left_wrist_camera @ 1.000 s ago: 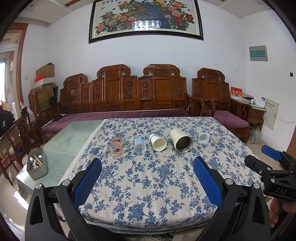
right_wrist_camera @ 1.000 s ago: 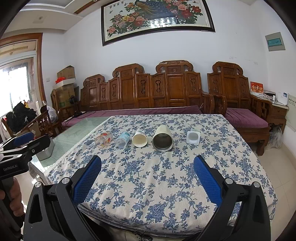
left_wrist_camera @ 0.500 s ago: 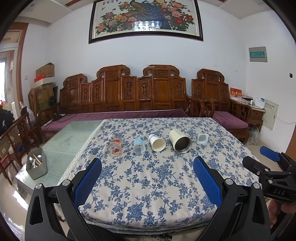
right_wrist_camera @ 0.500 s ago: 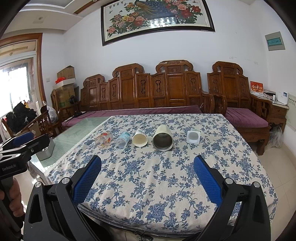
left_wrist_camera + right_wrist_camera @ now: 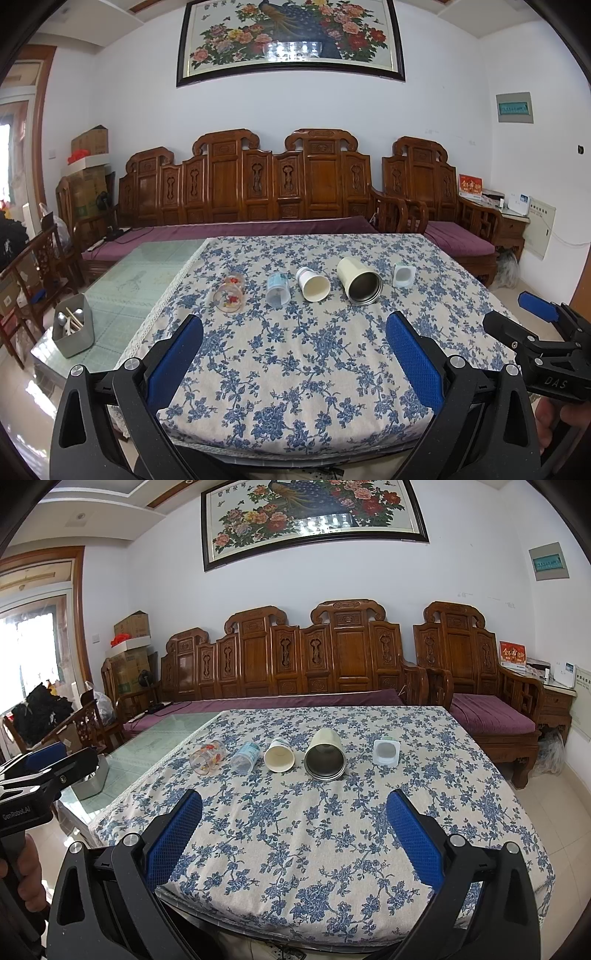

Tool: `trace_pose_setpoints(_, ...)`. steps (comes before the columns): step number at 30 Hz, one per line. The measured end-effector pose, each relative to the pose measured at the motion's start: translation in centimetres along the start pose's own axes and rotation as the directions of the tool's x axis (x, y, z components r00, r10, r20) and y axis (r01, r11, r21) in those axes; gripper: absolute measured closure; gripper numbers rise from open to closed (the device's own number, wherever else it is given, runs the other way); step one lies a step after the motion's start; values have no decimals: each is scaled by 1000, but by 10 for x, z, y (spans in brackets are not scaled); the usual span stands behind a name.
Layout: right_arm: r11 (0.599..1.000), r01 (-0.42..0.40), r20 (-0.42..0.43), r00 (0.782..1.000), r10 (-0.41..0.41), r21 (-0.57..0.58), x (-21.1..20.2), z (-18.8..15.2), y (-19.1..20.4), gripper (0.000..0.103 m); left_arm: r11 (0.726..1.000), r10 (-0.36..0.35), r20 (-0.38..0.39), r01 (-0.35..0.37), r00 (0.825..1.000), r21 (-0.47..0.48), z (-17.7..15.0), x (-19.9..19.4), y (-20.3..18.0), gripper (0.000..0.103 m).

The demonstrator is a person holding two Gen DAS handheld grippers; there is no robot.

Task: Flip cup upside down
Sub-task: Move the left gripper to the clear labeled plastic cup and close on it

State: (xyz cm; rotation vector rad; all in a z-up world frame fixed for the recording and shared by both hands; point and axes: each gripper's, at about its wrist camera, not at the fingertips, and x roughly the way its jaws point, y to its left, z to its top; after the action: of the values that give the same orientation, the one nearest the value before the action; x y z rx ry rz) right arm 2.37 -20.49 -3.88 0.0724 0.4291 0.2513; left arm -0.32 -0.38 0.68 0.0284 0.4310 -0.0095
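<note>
Several cups lie on their sides in a row on the floral tablecloth (image 5: 295, 354), mouths toward me: a clear glass with red flowers (image 5: 229, 293) (image 5: 207, 757), a clear plastic cup (image 5: 277, 290) (image 5: 246, 757), a white paper cup (image 5: 313, 284) (image 5: 279, 755), a cream metal-lined tumbler (image 5: 359, 280) (image 5: 325, 755) and a small white square cup (image 5: 403, 275) (image 5: 386, 752). My left gripper (image 5: 293, 350) is open and empty over the near edge. My right gripper (image 5: 293, 829) is open and empty, also short of the cups.
A grey utensil holder (image 5: 73, 330) stands on the bare glass tabletop at the left. A carved wooden sofa (image 5: 280, 192) with purple cushions runs behind the table. Wooden chairs and boxes stand at the far left. The right gripper also shows in the left wrist view (image 5: 543, 332).
Both grippers have drifted very slightly; the view is almost the same. The cups have not moved.
</note>
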Motion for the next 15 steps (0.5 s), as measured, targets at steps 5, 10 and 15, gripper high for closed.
trace_pose_setpoints(5,1000,-2,-6,1000,2,-2,3,0,0,3,1000,-2,-10,2,1000,-4,1,1,1,8)
trace_pose_setpoints(10,1000,-14,-27,1000,14,-3,19,-4,0,3,1000,-3,-50,4,999,5,-1,18,8,8)
trace_pose_setpoints(15,999,-25,-64,998,23,-23,52,-6,-2,3,1000,0,-89,1,996,19,3,46,18,8)
